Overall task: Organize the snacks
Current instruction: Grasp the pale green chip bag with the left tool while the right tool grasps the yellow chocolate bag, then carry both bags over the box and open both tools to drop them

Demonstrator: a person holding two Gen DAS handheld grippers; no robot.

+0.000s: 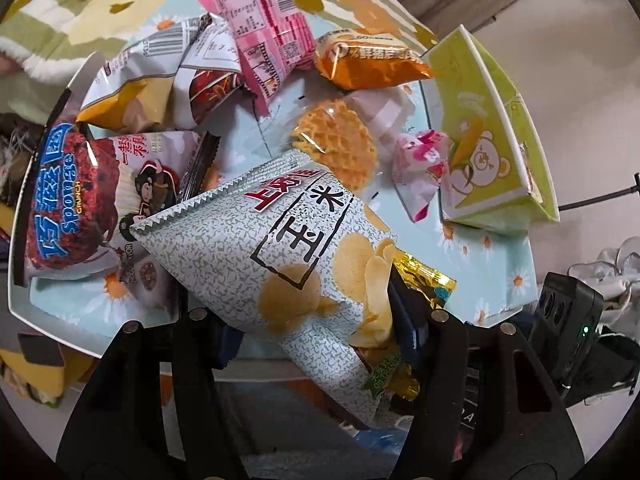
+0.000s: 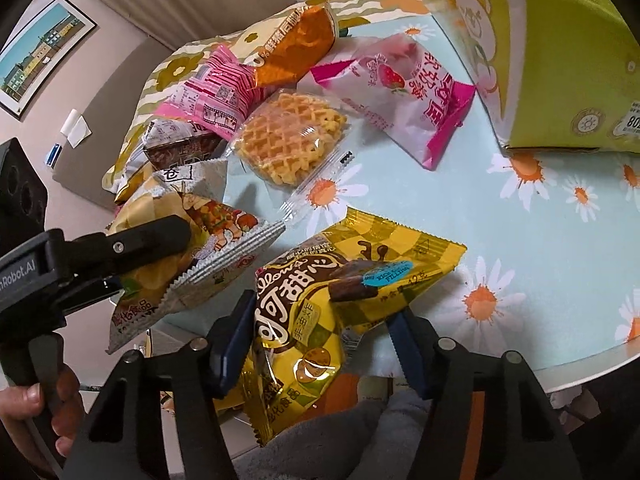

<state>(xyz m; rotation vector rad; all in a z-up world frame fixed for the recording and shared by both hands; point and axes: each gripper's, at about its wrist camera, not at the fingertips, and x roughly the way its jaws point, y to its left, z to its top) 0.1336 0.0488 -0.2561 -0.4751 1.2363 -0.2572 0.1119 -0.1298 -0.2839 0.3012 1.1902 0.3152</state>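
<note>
My left gripper point(image 1: 320, 324) is shut on a grey-speckled chips bag point(image 1: 280, 256), held over the near edge of the table; the same gripper and bag point(image 2: 192, 256) show at the left of the right wrist view. My right gripper point(image 2: 320, 344) is shut on a yellow chocolate snack bag point(image 2: 320, 304), whose gold end point(image 1: 424, 284) shows behind the chips bag. A green bear-print box point(image 1: 492, 128) lies open on its side at the right, also in the right wrist view point(image 2: 560, 60). Loose snacks lie between: a waffle pack point(image 2: 288, 140), a strawberry bag point(image 2: 400, 92), an orange bag point(image 1: 368, 60), a pink bag point(image 1: 264, 32).
The table has a light-blue daisy cloth point(image 2: 520, 248). A red Sponge Crunch bag point(image 1: 80, 200) and white-yellow bags point(image 1: 136, 84) crowd the left side. A flowered blanket point(image 1: 80, 4) lies beyond the table. A framed picture point(image 2: 40, 56) hangs on the wall.
</note>
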